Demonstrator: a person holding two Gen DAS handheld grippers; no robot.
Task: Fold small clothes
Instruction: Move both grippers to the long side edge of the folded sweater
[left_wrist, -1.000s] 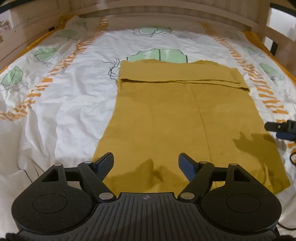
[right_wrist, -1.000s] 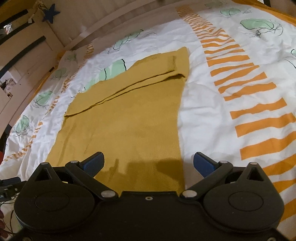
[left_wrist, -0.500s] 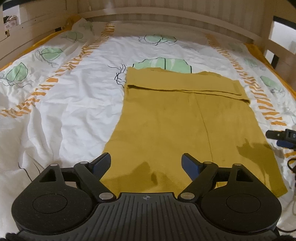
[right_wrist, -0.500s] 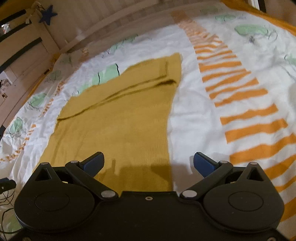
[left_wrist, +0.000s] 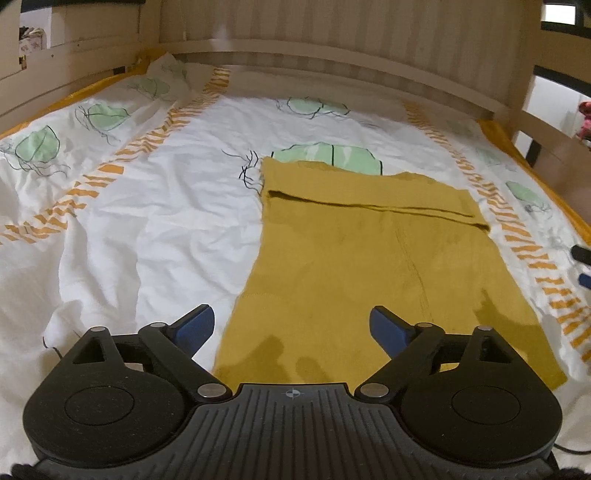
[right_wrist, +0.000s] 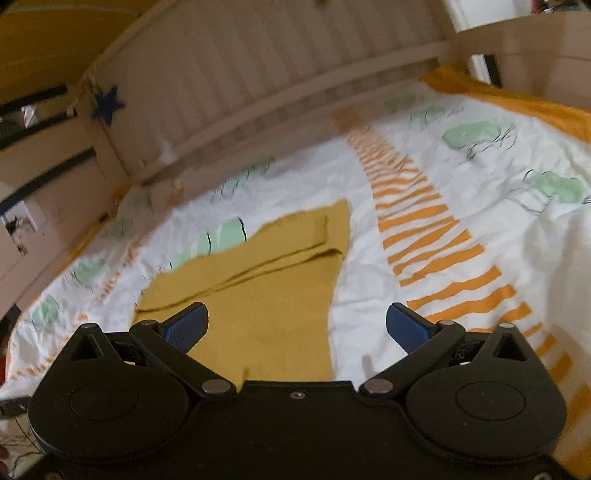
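The garment (left_wrist: 373, 269) lies flat on the bed (left_wrist: 147, 229), mustard yellow, its far end already turned over in a narrow band toward us. Its near hem sits just ahead of both grippers.

Our left gripper (left_wrist: 291, 325) hangs above the near left corner, fingers spread wide, nothing between them. Our right gripper (right_wrist: 297, 325) is likewise spread and empty, above the near right corner, with the cloth's right edge running between its fingers; that view is blurred, so fine detail is lost.

We judge one fold done and the next about to begin: we are lining up on the near hem. The next move calls for bringing both grippers down onto the two near corners, pinching through every layer, then lifting evenly and carrying the hem toward the far band. An uneven lift would likely skew the fold on the rumpled bed.
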